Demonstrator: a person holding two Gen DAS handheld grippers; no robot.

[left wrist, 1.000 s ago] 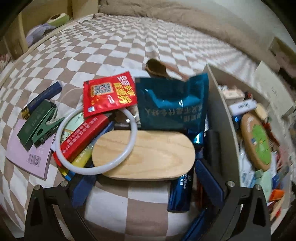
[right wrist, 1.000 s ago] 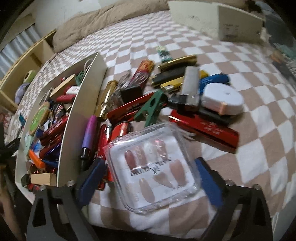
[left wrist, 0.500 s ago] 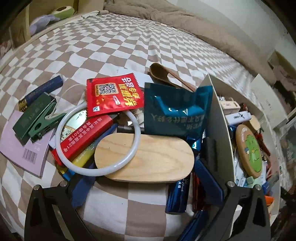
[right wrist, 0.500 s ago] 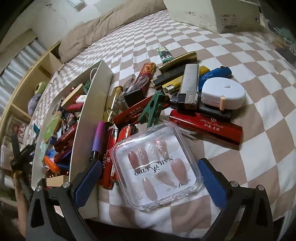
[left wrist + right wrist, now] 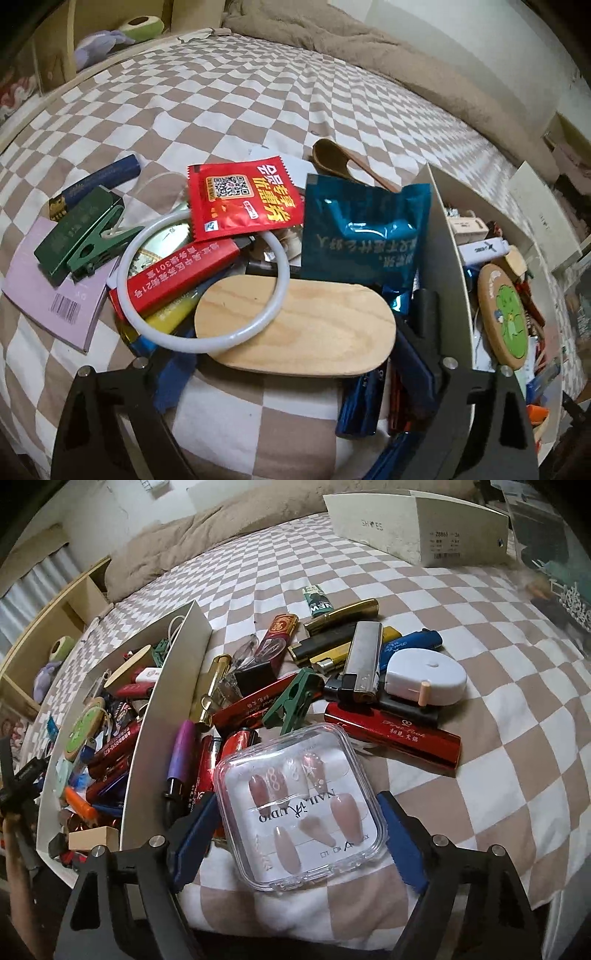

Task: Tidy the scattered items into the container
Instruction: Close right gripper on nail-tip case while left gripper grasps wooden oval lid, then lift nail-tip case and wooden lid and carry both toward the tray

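— So, what had changed over that last second?

— Mostly the right side. The right tongs (image 5: 297, 823) had narrowed: a second before, the blue pads (image 5: 195, 827) stood clear of the nail case (image 5: 299, 808), and now each one lay against a side of it. I judged the case pinched. Its near edge looked raised off the bed (image 5: 498, 760), though I could not be sure it had left the cover.

— And where did it sit relative to the box?

— Outside it, just to the right of the white box (image 5: 166, 701), near the tall side wall. The far edge of the case overlapped the lighters heaped against that wall. The red lighter (image 5: 393, 734) and green clip (image 5: 295, 698) behind it had not moved.

— The left side?

— Little change. The left tongs (image 5: 291, 365) bracketed the wooden oval (image 5: 295, 325) as before, with the same spread. The right pad seemed to touch the oval's end; the left was half hidden under the white ring (image 5: 207, 280), so I could not tell whether they gripped it. The view had only tilted up a bit.

— Meaning for the job?

— The case looked ready to go up and over the wall into the box. The ring resting on the oval would likely slide if that piece went next.
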